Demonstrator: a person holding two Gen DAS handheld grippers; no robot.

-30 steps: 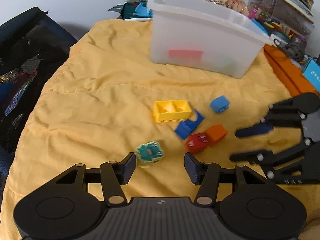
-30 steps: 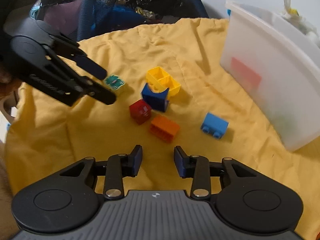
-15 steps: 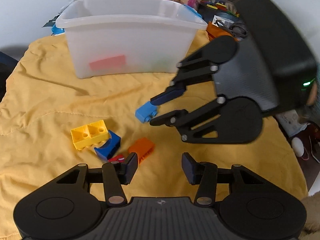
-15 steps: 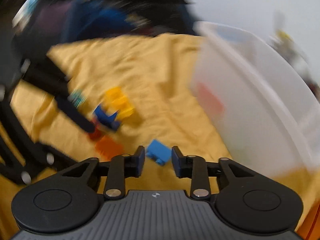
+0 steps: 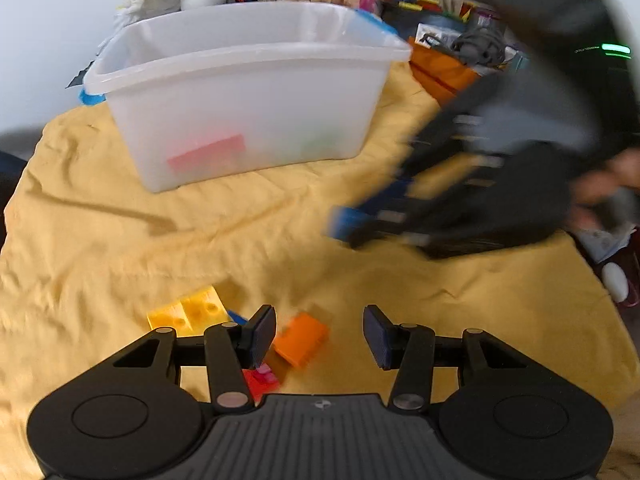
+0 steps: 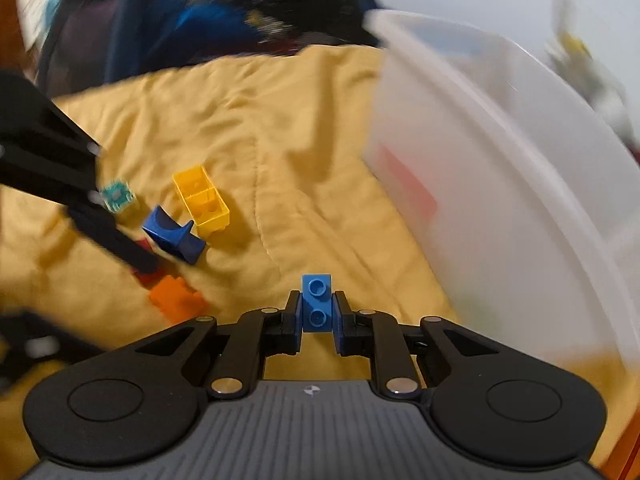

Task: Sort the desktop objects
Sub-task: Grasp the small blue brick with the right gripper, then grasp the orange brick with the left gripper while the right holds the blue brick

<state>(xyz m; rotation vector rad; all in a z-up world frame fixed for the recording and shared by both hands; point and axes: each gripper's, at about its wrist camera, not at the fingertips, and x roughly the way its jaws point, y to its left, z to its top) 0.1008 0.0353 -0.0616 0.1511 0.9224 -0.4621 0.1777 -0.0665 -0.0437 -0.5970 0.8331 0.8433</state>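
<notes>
One yellow cloth [image 5: 100, 240] covers the whole work surface, and on it stands one translucent white bin [image 5: 248, 92], the largest object, with a pink-red shape and a faint green one showing through its wall. Two black grippers are at work. The left gripper [image 5: 319, 334] hangs with its jaws apart and nothing between the pads, low over the cluster of loose bricks. The right gripper [image 6: 317, 314] is clamped on one light blue brick [image 6: 317, 305], which is pinched between its pads with two studs facing the camera, lifted clear of the cloth and just beside the bin's wall. Five pieces lie loose on the cloth: one yellow two-cell brick [image 6: 202, 200], open side up; one dark blue curved piece [image 6: 173, 236] touching it; one orange brick [image 5: 302, 338]; one red brick [image 5: 260, 380], partly hidden behind the left gripper's finger; and one small teal square tile [image 6: 117, 196], set a little apart.
</notes>
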